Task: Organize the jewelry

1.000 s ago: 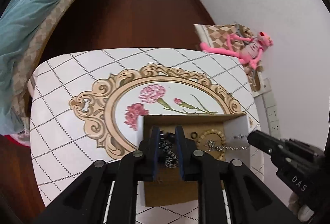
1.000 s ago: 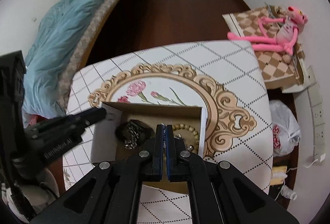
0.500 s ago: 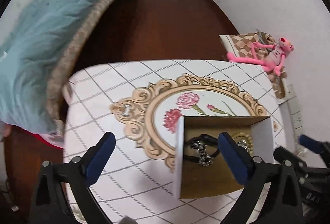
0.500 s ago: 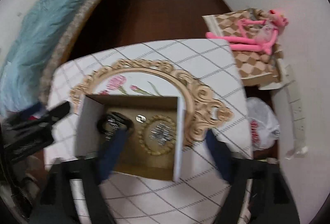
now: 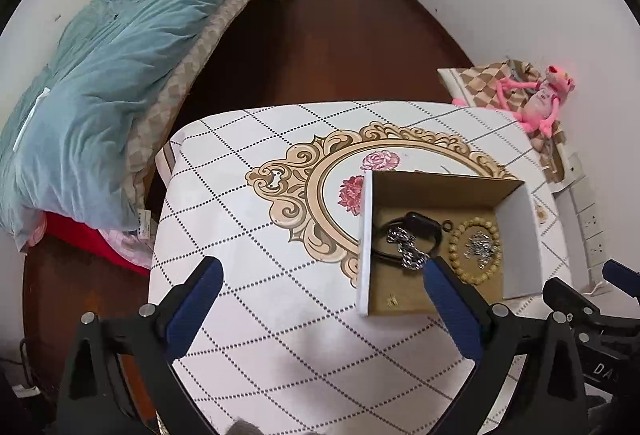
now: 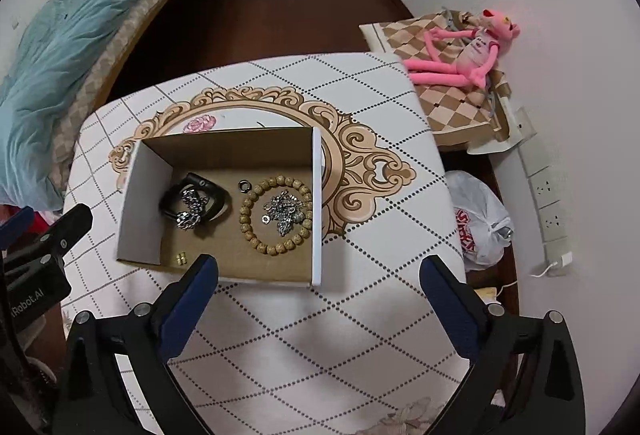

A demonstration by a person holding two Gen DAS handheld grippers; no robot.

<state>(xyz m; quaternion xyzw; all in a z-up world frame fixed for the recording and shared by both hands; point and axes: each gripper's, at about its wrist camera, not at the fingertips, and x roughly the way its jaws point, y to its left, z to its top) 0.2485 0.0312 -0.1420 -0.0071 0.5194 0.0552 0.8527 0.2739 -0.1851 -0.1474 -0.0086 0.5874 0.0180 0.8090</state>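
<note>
An open cardboard box stands on the patterned table. Inside lie a black band with a silver chain on it, a wooden bead bracelet around a silver chain pile, a small dark ring and a small gold piece. My left gripper is open and empty, above the table left of the box. My right gripper is open and empty, above the box's near edge.
The table has a white diamond-pattern cloth. A bed with a blue quilt is at the left. A pink plush toy lies on a checked cushion at the right, with a plastic bag and wall sockets below.
Both grippers have opened, released the chains into the box, and pulled back and up from it. The left gripper has shifted left of the box.
</note>
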